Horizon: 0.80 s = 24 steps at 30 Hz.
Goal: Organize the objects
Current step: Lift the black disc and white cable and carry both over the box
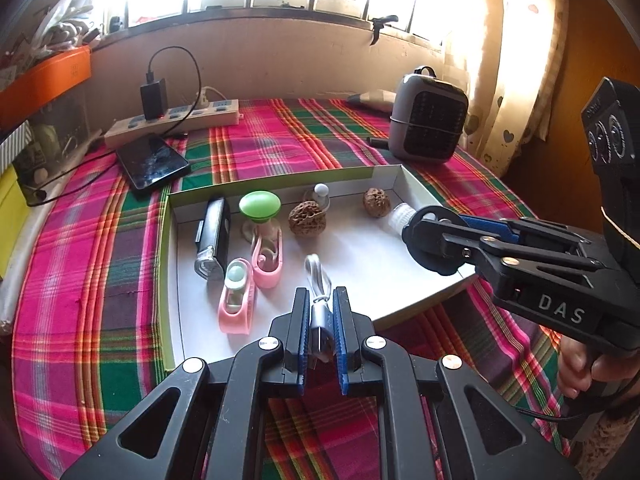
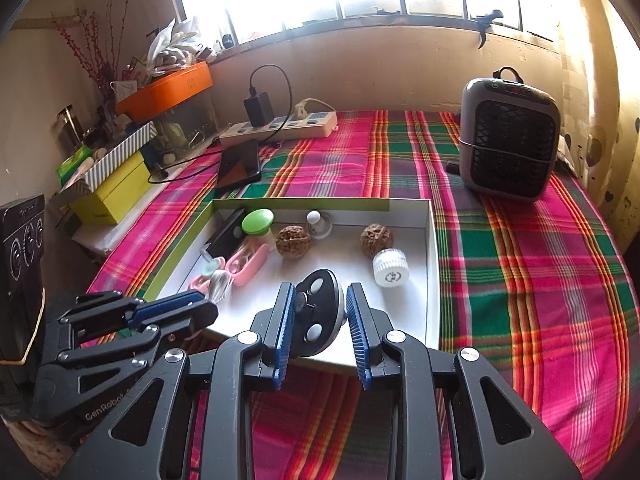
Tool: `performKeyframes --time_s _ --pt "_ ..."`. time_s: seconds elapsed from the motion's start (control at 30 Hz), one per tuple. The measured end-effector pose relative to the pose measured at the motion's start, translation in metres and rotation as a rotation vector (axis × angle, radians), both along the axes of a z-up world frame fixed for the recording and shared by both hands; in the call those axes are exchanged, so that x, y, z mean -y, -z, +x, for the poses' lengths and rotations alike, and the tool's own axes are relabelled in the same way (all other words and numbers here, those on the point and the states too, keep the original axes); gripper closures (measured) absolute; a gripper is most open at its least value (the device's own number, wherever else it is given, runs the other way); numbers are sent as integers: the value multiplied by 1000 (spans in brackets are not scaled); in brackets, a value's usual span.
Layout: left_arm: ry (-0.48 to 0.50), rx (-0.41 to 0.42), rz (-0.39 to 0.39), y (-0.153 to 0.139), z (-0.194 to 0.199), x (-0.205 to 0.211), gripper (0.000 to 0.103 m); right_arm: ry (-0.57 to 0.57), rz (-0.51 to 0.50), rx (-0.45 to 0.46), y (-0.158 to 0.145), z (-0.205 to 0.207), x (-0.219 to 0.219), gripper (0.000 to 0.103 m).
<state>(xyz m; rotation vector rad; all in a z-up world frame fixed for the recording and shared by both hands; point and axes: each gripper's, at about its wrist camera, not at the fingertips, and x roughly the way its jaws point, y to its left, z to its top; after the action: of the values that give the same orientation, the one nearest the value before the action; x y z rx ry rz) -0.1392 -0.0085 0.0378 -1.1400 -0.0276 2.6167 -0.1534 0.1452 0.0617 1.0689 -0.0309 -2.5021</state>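
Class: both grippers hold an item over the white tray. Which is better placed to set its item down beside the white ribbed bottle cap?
Probably the right gripper: its black disc hangs nearest the cap; the left gripper grips a white cable across the tray.

You have a plaid tablecloth (image 2: 500, 280) under everything. At its far right stands a grey space heater (image 2: 510, 136). A white power strip (image 1: 176, 120) lies along the far wall with a black charger (image 1: 154, 98) plugged in; a dark phone (image 1: 154, 164) rests just before it. An orange box (image 2: 168, 88) sits at far left.

Pink-green plaid cloth (image 2: 520, 264); white tray (image 2: 432, 248); orange box (image 2: 168, 88)
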Motion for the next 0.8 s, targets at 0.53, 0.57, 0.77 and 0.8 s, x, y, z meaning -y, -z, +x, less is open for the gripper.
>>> performKeyframes --time_s 0.53,0.57,0.77,0.8 --pt "-17 42 -3 15 -19 5 94 -17 17 48 15 -33 15 75" --pt "-19 44 1 16 -20 6 94 -18 19 50 16 -35 16 75" --pt "-21 48 10 17 -23 10 94 -21 36 54 19 -41 20 75" --pt "-23 48 11 17 -23 10 94 -21 38 55 20 -42 21 75"
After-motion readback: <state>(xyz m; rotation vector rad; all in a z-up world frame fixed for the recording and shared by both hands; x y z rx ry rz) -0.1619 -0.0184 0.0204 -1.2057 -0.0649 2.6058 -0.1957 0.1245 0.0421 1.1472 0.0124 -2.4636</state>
